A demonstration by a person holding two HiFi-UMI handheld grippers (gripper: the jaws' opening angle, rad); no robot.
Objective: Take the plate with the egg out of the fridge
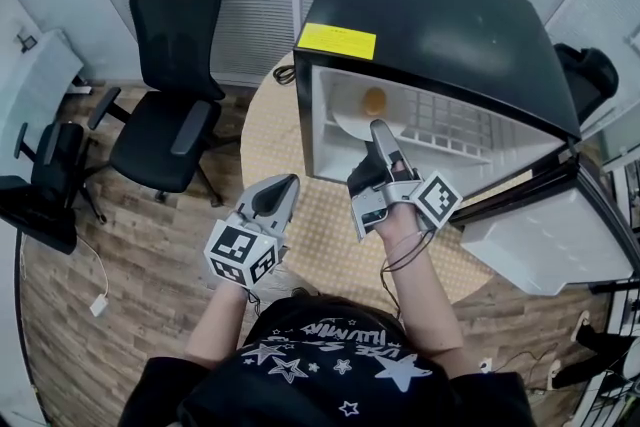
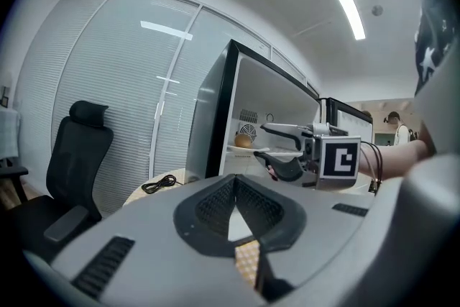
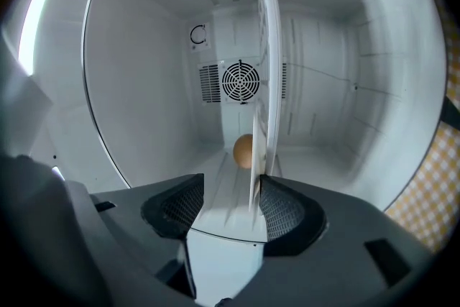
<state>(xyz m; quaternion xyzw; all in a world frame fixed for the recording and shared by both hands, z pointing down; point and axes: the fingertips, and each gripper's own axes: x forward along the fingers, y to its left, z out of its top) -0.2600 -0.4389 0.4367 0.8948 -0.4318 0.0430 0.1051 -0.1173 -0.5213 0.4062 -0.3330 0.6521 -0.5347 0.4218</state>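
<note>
**A:** What sits closest in front of you?

**B:** My right gripper [image 3: 231, 190], with its two dark ribbed pads [image 3: 287, 211] spread apart. The thin white rim of the plate [image 3: 272, 83] runs edge-on down into the gap. It lies just beside one pad while the other stands clear of it, so I am not pinching it.

**A:** And the egg?

**B:** The egg [image 3: 244, 152] rests on that plate, just past my jaws, inside the fridge [image 3: 144, 83]. A round fan grille [image 3: 240, 81] shows on the back wall beyond it.

**A:** How does it look from above?

**B:** In the head view my right gripper [image 1: 378, 130] reaches into the open mouth of the black fridge [image 1: 440, 25]. The plate [image 1: 350, 123] lies at the left front of the wire shelf [image 1: 450, 125], and the egg [image 1: 374, 100] is on it. The white door [image 1: 540, 235] stands open on my right.

**A:** And your other one?

**B:** My left gripper [image 1: 285, 183] hangs outside the fridge, to the left of the right one. It is above the edge of the round, yellow-checked bench [image 1: 320, 235] that carries the fridge. Its jaws are pressed together at the tips, with nothing between them.

**A:** Anything else in its view?

**B:** A black office chair [image 2: 79, 147] stands off to the left, and a coiled black cable [image 2: 162, 185] lies on the bench beside the fridge.
</note>
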